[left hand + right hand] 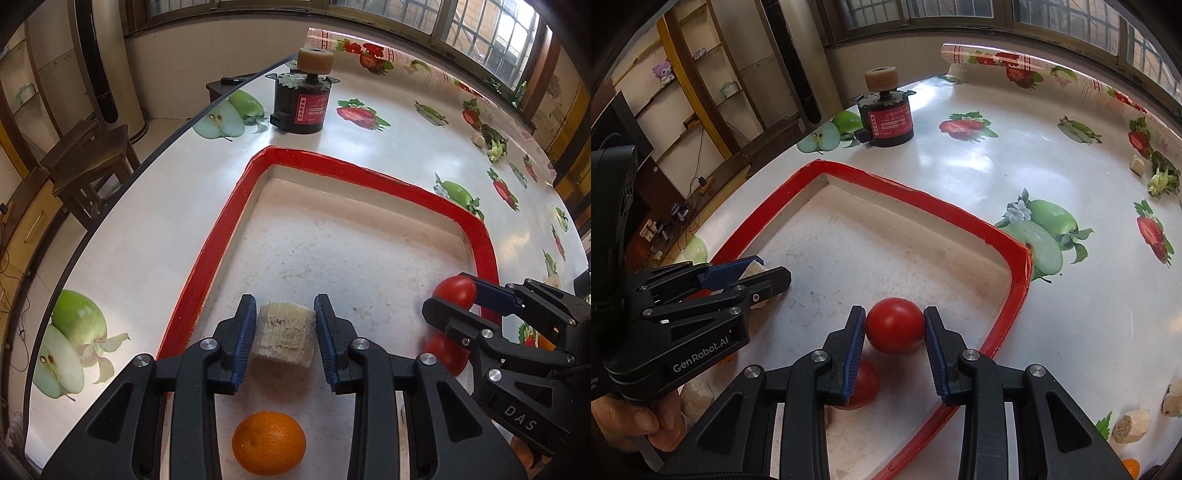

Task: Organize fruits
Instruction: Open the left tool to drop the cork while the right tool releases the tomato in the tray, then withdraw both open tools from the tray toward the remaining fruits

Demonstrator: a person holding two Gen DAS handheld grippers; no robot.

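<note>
A white tray with a red rim (369, 173) (908, 192) lies on the table. My left gripper (285, 317) is shut on a pale beige chunk (286, 334), low over the tray's left side; it also shows in the right wrist view (764, 275). An orange (269, 442) lies in the tray below it. My right gripper (894, 325) is shut on a red tomato (894, 325) (455, 291) near the tray's right rim. A second tomato (862, 384) (445, 352) lies just below it in the tray.
A black motor with a red label and cork wheel (303, 99) (886, 114) stands behind the tray. Beige chunks (1130, 424) and a green vegetable piece (1161, 179) lie on the fruit-print tablecloth at right. Another orange (1130, 466) is at the lower right. A wooden stool (88, 162) stands left.
</note>
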